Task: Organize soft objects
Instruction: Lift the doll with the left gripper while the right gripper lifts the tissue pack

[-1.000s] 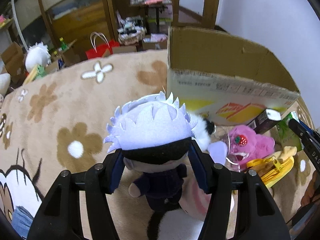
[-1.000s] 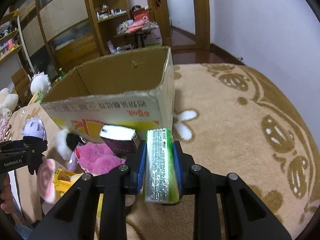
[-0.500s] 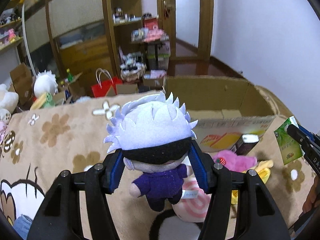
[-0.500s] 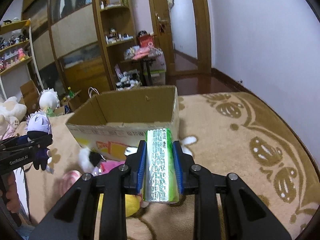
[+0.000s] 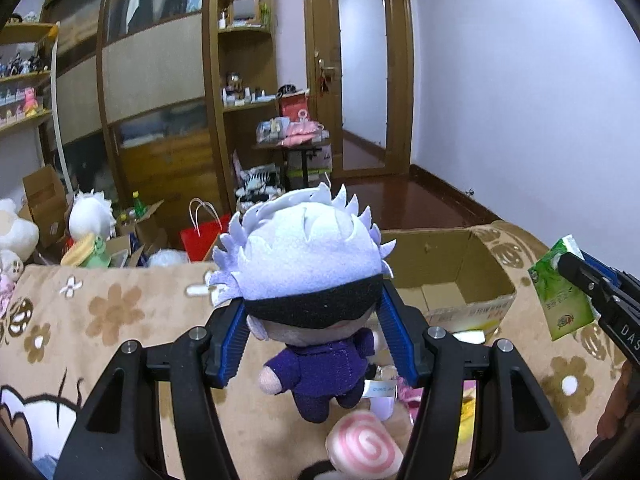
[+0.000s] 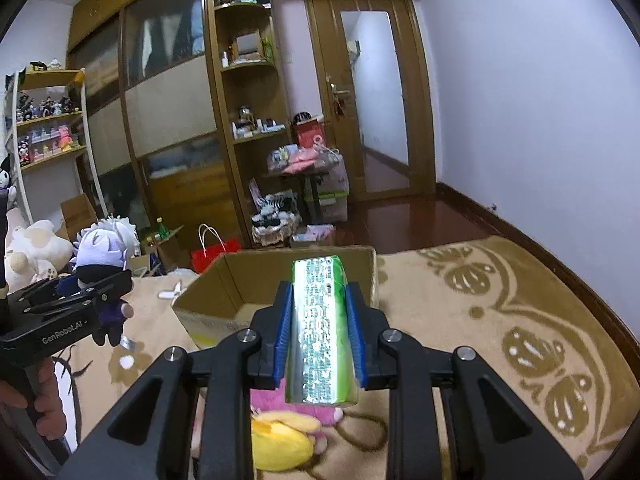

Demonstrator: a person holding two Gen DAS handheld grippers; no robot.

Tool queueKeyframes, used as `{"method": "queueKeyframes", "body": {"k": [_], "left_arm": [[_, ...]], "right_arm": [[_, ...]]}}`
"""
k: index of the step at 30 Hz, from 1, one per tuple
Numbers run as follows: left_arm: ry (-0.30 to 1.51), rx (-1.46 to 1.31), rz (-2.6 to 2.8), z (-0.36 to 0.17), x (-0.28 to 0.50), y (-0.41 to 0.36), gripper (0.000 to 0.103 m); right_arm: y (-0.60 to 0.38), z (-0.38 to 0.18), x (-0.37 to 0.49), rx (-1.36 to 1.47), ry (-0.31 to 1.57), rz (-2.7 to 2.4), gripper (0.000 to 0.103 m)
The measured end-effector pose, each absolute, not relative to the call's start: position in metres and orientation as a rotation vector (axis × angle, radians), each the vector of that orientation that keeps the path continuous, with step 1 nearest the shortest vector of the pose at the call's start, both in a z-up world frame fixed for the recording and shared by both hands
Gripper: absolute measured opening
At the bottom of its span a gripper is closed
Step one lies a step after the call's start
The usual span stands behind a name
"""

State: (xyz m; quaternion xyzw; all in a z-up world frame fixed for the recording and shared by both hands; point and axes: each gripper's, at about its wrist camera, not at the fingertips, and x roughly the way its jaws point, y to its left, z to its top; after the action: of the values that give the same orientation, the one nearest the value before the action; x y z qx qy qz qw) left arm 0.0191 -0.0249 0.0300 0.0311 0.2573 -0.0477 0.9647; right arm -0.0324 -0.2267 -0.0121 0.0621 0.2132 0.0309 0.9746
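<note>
My left gripper (image 5: 312, 320) is shut on a white-haired plush doll (image 5: 308, 272) in a purple outfit, held up in the air over the bed. My right gripper (image 6: 320, 320) is shut on a green tissue pack (image 6: 320, 328), also lifted. An open cardboard box (image 5: 452, 280) stands on the patterned blanket ahead of both; it also shows in the right wrist view (image 6: 236, 288). The left gripper with the doll (image 6: 100, 252) shows at the left of the right wrist view. The tissue pack (image 5: 560, 292) shows at the right of the left wrist view.
A pink swirl plush (image 5: 364, 448) lies below the doll. A pink plush (image 6: 280, 400) and a yellow plush (image 6: 280, 440) lie in front of the box. The blanket (image 6: 500, 320) covers the bed. Shelves, bags and boxes (image 5: 200, 236) crowd the floor beyond.
Both grippers have risen with their loads and the views have tilted up. The box now sits lower and farther in both views, with its inside showing.
</note>
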Motion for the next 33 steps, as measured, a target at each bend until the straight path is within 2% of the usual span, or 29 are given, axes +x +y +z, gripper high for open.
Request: {"method": "queueKeyframes", "body": {"k": [20, 33], "left_arm": [[0.469, 0.079, -0.077, 0.052, 0.087, -0.040, 0.059], [0.551, 0.057, -0.116, 0.026, 0.124, -0.044, 0.060]], "right_arm": [[-0.217, 0.008, 0.015, 0.113, 0.349, 0.135, 0.027], [-0.213, -0.013, 0.050, 0.121, 0.381, 0.164, 0.027]]}}
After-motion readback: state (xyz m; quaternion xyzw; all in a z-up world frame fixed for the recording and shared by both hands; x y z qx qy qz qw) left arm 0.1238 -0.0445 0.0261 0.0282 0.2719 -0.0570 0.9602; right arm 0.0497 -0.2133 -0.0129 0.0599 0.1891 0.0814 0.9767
